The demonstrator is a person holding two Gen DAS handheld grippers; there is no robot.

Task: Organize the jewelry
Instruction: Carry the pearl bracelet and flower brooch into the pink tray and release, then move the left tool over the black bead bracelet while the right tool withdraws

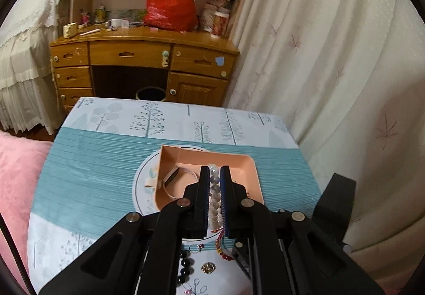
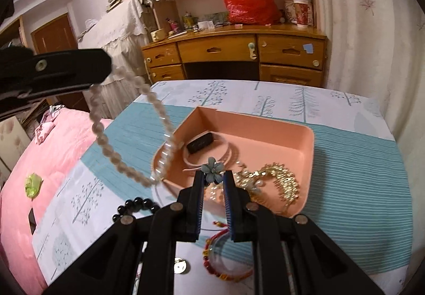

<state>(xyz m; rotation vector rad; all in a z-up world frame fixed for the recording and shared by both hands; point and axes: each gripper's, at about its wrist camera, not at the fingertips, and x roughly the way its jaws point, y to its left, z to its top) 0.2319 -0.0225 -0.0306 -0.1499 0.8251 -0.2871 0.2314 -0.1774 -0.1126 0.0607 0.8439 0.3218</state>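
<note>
Left gripper [image 1: 214, 178]: raised above the pink tray [image 1: 245, 162], clamped on the pale bead strand [image 1: 214, 196].
Right gripper [image 2: 213, 184]: pinched the blue flower clip [image 2: 211, 169].
Hidden: strand's lower loop.

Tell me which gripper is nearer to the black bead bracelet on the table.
Right. The right gripper hovers just beside the black bead bracelet; the left gripper is raised well above the table, holding the pale bead strand.
</note>
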